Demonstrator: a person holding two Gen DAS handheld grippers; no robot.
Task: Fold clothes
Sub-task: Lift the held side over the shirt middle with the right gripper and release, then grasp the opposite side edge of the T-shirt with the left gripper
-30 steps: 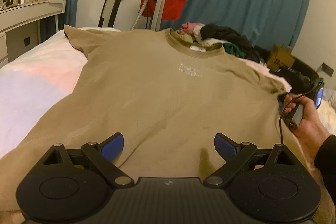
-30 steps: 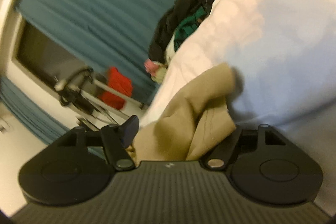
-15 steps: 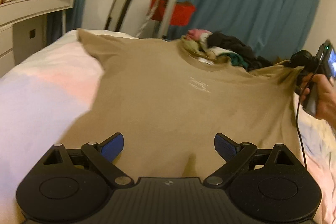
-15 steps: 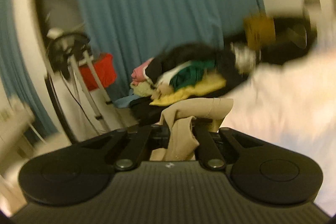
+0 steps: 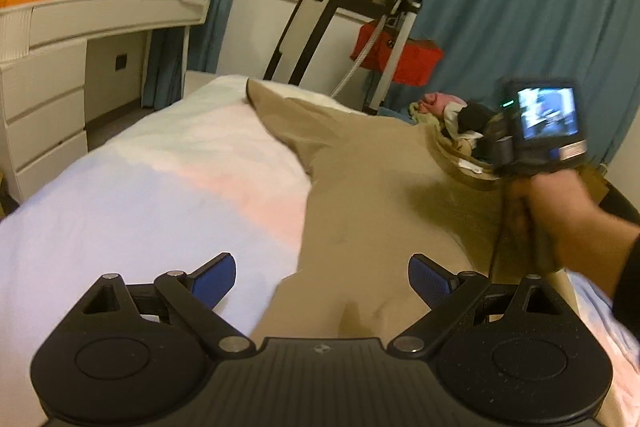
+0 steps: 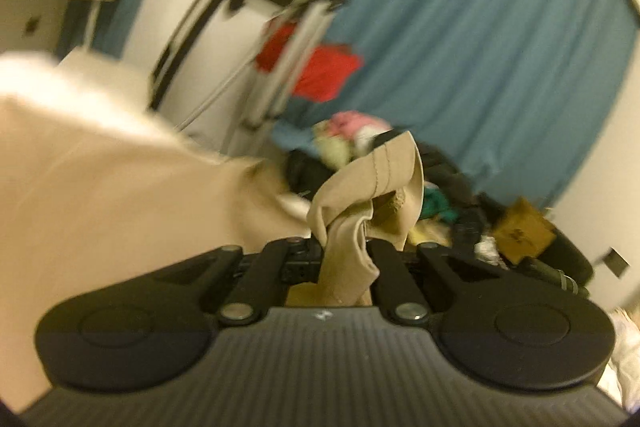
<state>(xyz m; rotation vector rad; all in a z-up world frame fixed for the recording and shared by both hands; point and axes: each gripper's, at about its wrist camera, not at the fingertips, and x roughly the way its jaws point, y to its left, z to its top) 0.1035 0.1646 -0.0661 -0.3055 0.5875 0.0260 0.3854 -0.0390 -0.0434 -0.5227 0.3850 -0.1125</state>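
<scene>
A tan T-shirt (image 5: 376, 195) lies front up on the white bed (image 5: 152, 195), its right side folded in over the body. My left gripper (image 5: 322, 281) is open and empty, low over the shirt's lower hem. My right gripper (image 6: 346, 247) is shut on the shirt's right sleeve (image 6: 372, 183), which bunches up between its fingers. In the left wrist view the right gripper's body (image 5: 536, 131) is held in a hand above the shirt's collar (image 5: 460, 167).
A pile of mixed clothes (image 6: 360, 139) lies beyond the collar at the far end of the bed. A white dresser (image 5: 60, 75) stands on the left. A stand with a red bag (image 5: 400, 55) and blue curtains (image 5: 520, 7) are behind the bed.
The right gripper closed on the right sleeve and carried it up and left across the shirt toward the collar. The left gripper's view swung left, with more bare bed showing.
</scene>
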